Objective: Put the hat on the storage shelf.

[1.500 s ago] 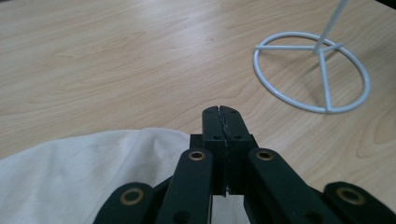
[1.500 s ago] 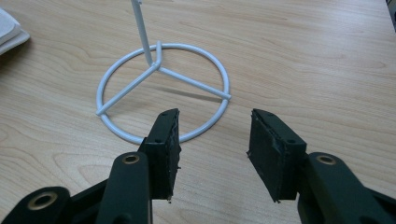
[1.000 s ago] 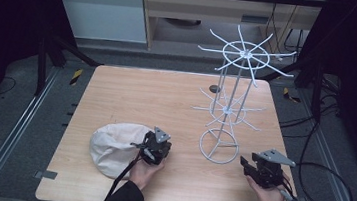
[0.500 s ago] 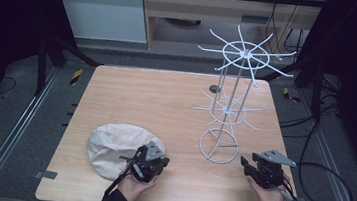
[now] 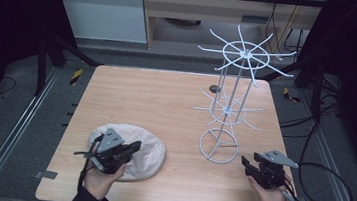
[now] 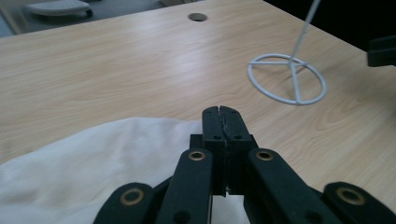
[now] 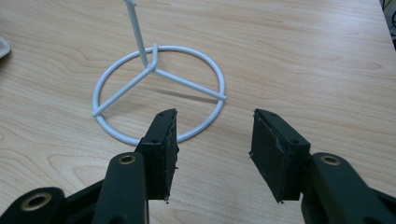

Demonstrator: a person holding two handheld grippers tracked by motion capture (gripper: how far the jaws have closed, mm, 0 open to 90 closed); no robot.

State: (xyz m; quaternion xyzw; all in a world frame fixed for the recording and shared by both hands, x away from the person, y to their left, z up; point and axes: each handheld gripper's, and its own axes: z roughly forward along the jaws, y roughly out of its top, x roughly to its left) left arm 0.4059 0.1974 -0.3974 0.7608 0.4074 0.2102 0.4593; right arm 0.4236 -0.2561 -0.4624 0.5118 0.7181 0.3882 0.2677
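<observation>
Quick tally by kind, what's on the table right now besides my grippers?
White cloth hat: 1
White wire rack: 1
Total: 2

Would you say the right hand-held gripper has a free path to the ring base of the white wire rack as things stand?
Probably yes. The right hand-held gripper is open and faces the rack's ring base, with bare table between them. The cloth lies off to the left.
</observation>
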